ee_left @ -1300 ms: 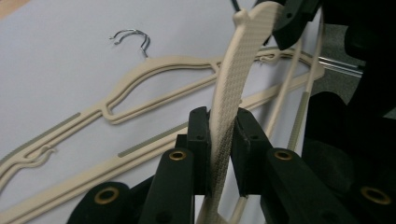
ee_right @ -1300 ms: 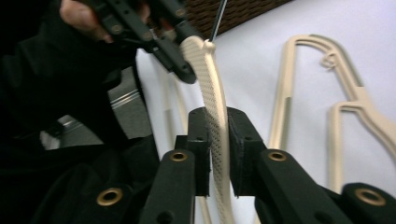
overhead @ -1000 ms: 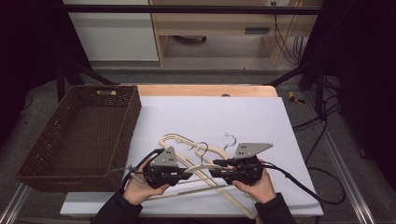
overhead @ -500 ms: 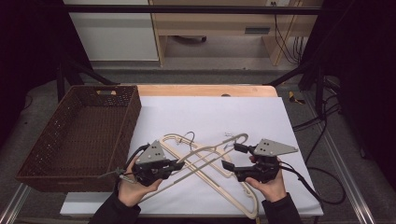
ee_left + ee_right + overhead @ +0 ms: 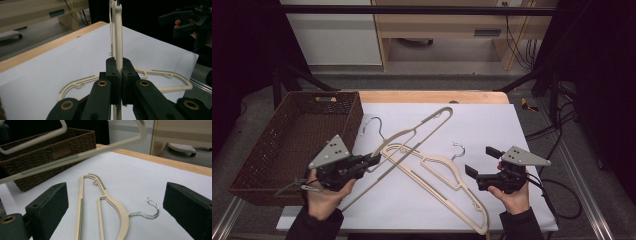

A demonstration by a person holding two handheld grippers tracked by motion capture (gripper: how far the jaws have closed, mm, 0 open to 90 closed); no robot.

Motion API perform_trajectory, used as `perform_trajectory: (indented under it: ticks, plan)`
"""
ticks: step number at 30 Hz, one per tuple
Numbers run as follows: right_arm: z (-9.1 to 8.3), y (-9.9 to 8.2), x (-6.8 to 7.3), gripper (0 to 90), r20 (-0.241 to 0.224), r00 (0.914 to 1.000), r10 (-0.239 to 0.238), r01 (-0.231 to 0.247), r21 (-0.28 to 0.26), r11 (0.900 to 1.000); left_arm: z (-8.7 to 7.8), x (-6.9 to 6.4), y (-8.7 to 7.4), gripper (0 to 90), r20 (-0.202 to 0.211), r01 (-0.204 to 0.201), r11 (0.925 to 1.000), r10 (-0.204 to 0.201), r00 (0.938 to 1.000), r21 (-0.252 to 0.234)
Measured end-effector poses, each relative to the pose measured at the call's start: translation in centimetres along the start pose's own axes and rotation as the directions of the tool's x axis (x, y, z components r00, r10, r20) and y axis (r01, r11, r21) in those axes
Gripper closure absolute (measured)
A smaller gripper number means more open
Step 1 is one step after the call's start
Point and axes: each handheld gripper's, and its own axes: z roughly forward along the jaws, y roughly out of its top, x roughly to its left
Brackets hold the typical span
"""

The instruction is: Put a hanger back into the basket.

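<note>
The left gripper (image 5: 371, 161) fingers clamp the thin, stiff, light cream plastic hanger (image 5: 422, 127) on its bar, while the right gripper (image 5: 478, 162) fingers gape wide beside the second cream hanger lying flat (image 5: 439, 167).

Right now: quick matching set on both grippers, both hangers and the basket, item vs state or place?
Items:
1. left gripper
2. right gripper
3. lifted hanger
4. flat hanger
5. basket

States:
A. lies on the white sheet
B. jaws open, nothing between them
C. at the table's left edge
D. shut on a hanger
E. held up off the table

Pairs: 1-D, 2-B, 3-E, 4-A, 5-C
</note>
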Motion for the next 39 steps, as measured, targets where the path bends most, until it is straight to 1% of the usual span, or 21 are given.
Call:
perform_trajectory:
  ticks: [4,5,6,7,9,12,14,15,16,18,21,24,25,26,28,30,31,32,35,36,39]
  plan:
    - [-0.2,0.0,-0.1,5.2,0.011,0.9999,-0.002,0.002,0.0,1.0,-1.7,1.2,1.2,86.4,-0.024,0.0,0.9999,0.0,0.9997,-0.01]
    - [-0.3,-0.1,-0.4,5.3,0.01,1.0,0.002,-0.002,-0.004,1.0,-2.4,1.8,1.9,86.4,-0.028,-0.014,0.9998,0.014,0.9995,-0.012]
    - [-0.3,-0.2,-0.4,5.2,0.013,0.9998,0.012,-0.012,0.001,0.9999,-2.4,1.8,1.9,86.4,-0.028,-0.014,0.9998,0.014,0.9995,-0.012]
    - [-0.3,-0.3,-0.5,5.2,0.015,0.9997,0.018,-0.018,0.005,0.9998,-2.8,2.1,2.3,86.4,-0.031,-0.018,0.9997,0.018,0.9993,-0.016]
    - [-0.4,-0.4,-0.6,5.1,0.02,0.9997,0.015,-0.015,0.008,0.9999,-3.4,2.8,2.8,86.4,-0.032,-0.03,0.9994,0.029,0.9991,-0.018]
    - [-0.4,-0.6,-0.8,4.8,0.032,0.9993,0.02,-0.02,0.012,0.9997,-4.1,3.8,3.5,86.4,-0.055,-0.056,0.9983,0.056,0.997,-0.013]
    - [-0.5,-0.7,-0.9,4.6,0.042,0.9989,0.02,-0.021,0.014,0.9997,-4.5,4.6,3.9,86.4,-0.069,-0.054,0.9985,0.053,0.9962,-0.013]
    - [-0.6,-0.8,-1.0,4.5,0.046,0.9987,0.024,-0.025,0.016,0.9996,-4.8,5.6,4.2,86.4,-0.07,-0.053,0.9985,0.052,0.9962,-0.013]
    - [-0.6,-0.8,-1.0,4.5,0.046,0.9987,0.024,-0.025,0.016,0.9996,-4.8,5.6,4.2,86.4,-0.07,-0.053,0.9985,0.052,0.9962,-0.013]
    - [-0.7,-0.8,-1.0,4.4,0.055,0.9982,0.025,-0.026,0.014,0.9996,-5.1,6.6,4.5,86.4,-0.065,-0.044,0.999,0.043,0.9969,-0.013]
    - [-0.8,-0.8,-1.1,4.5,0.055,0.9983,0.021,-0.021,0.016,0.9996,-5.4,8.1,4.8,86.5,-0.083,-0.044,0.999,0.044,0.9956,0.001]
    - [-0.8,-0.8,-1.1,4.5,0.055,0.9983,0.02,-0.021,0.016,0.9997,-5.5,9.6,4.8,86.4,-0.106,-0.037,0.9991,0.039,0.9936,0.021]
    - [-0.8,-0.9,-1.1,4.5,0.054,0.9984,0.019,-0.02,0.016,0.9997,-5.6,10.6,4.6,86.4,-0.116,-0.034,0.9988,0.038,0.9926,0.035]
    - [-0.8,-0.9,-1.1,4.5,0.054,0.9984,0.019,-0.02,0.016,0.9997,-5.6,10.6,4.6,86.4,-0.116,-0.034,0.9988,0.038,0.9926,0.035]
    - [-0.8,-0.9,-1.1,4.5,0.056,0.9983,0.017,-0.018,0.016,0.9997,-5.7,11.5,4.2,86.4,-0.12,-0.023,0.9989,0.028,0.9924,0.04]
    - [-0.7,-0.9,-1.1,4.5,0.06,0.9981,0.018,-0.019,0.014,0.9997,-5.9,12.4,3.8,86.4,-0.132,-0.02,0.9984,0.027,0.9909,0.053]
    - [-0.7,-0.9,-1.1,4.5,0.059,0.9981,0.02,-0.021,0.015,0.9997,-6.2,13.3,3.4,86.4,-0.141,-0.01,0.9983,0.018,0.9899,0.057]
    - [-0.7,-0.9,-1.1,4.5,0.059,0.9981,0.02,-0.021,0.015,0.9997,-6.2,13.3,3.4,86.4,-0.141,-0.01,0.9983,0.018,0.9899,0.057]
    - [-0.5,-1.1,-1.2,4.6,0.059,0.9979,0.026,-0.027,0.019,0.9994,-6.7,14.7,2.8,86.4,-0.16,0.005,0.9982,0.005,0.9871,0.06]
    - [-0.4,-1.1,-1.2,4.6,0.06,0.9979,0.025,-0.027,0.02,0.9995,-7.0,15.7,2.4,86.4,-0.172,0.014,0.9978,-0.002,0.9852,0.065]
    - [-0.4,-1.1,-1.2,4.7,0.062,0.9978,0.026,-0.027,0.02,0.9994,-7.3,16.5,1.9,86.4,-0.187,0.013,0.9966,0.003,0.9824,0.082]
